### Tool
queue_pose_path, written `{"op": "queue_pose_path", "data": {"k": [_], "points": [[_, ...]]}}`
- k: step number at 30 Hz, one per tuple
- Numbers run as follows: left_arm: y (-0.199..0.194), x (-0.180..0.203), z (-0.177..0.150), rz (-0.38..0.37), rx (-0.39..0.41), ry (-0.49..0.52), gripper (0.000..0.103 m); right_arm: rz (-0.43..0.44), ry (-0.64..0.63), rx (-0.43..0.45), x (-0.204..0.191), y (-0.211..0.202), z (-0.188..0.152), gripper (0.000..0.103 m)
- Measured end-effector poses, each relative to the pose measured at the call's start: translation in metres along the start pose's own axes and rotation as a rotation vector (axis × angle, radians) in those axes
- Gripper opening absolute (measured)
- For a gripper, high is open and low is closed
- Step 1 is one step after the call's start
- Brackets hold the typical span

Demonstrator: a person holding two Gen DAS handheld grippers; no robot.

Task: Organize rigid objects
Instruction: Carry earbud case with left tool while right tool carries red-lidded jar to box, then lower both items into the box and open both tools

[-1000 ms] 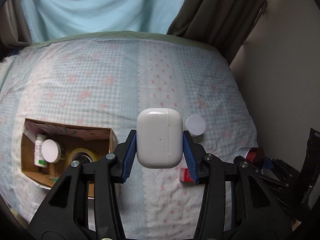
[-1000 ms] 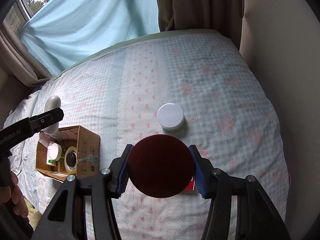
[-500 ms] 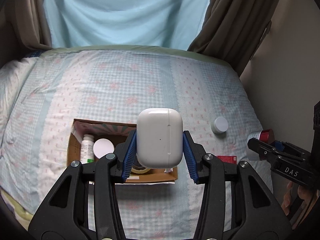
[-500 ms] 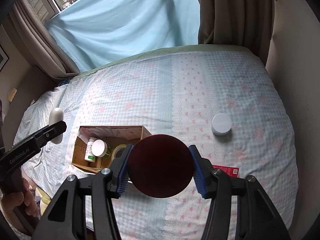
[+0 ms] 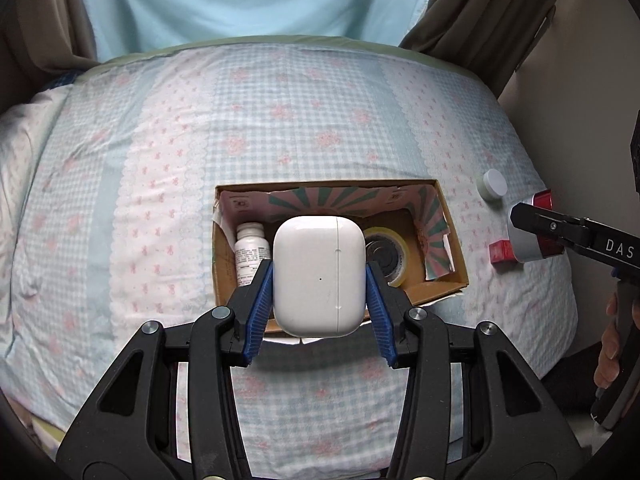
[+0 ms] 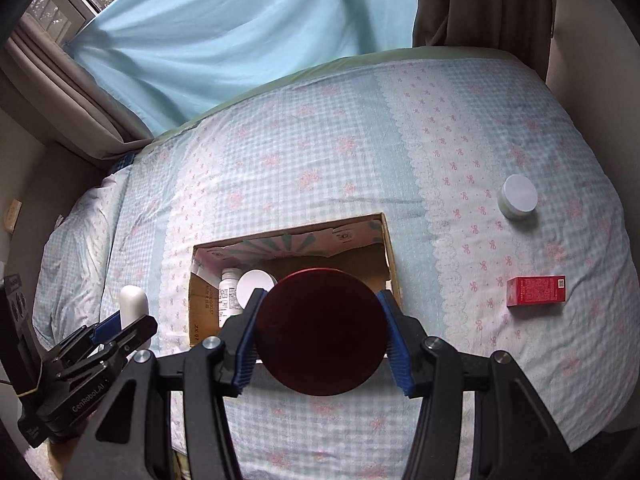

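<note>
White and glossy, the earbud case [image 5: 319, 276] sits pinched between the blue pads of the left gripper [image 5: 319, 292], jaws drawn in tight against its two flanks, and it hangs right over the open cardboard box [image 5: 456, 264] on the bed. Down in that box we can see a white pill bottle [image 5: 250, 252] lying against the left wall and a roll of yellowish tape [image 5: 386, 250] to the right of the case.

Over to the right gripper [image 6: 322, 330]: its jaws are closed part-way round a dark red round tin [image 6: 322, 330], pads pressing on both sides of the disc, and it too is poised above the near half of the box. From this view the pill bottle shows beside a white round lid [image 6: 256, 286] (what it belongs to I can't make out).

Outside the box, on the blue-and-pink checked bedspread [image 6: 320, 152], a small white jar [image 6: 518, 196] stands well off to the right, and nearer the front edge lies a red carton [image 6: 536, 290], flat on its side. The two are apart from each other and clear of the box.

From the left wrist camera, the right gripper shows at the far right edge with the person's fingers [image 5: 610, 348] wrapped round its handle.
</note>
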State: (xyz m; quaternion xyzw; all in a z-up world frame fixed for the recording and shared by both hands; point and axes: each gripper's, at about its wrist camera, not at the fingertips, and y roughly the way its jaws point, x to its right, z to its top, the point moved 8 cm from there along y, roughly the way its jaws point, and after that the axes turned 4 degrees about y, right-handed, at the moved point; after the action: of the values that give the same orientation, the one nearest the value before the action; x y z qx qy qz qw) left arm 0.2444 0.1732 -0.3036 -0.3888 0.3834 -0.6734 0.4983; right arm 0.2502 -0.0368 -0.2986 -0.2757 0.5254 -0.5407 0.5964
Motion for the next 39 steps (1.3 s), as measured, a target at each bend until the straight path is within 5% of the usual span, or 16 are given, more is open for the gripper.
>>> {"op": "queue_pose_path", "data": {"k": [14,25,39], "points": [[0.084,-0.030,-0.013,-0.019,-0.123,0.030,0.041,-0.024,-0.042,-0.171,-0.034,0.110,-0.003,0.050],[0.154,-0.027,-0.022,-0.005,-0.225,0.191,0.041,-0.018,-0.076,-0.317,-0.032,0.195,0.002,0.050],[0.179,-0.020,-0.042,0.008,-0.287,0.321,0.045,0.029,-0.064,-0.421,-0.036,0.242,0.002,0.051]]}}
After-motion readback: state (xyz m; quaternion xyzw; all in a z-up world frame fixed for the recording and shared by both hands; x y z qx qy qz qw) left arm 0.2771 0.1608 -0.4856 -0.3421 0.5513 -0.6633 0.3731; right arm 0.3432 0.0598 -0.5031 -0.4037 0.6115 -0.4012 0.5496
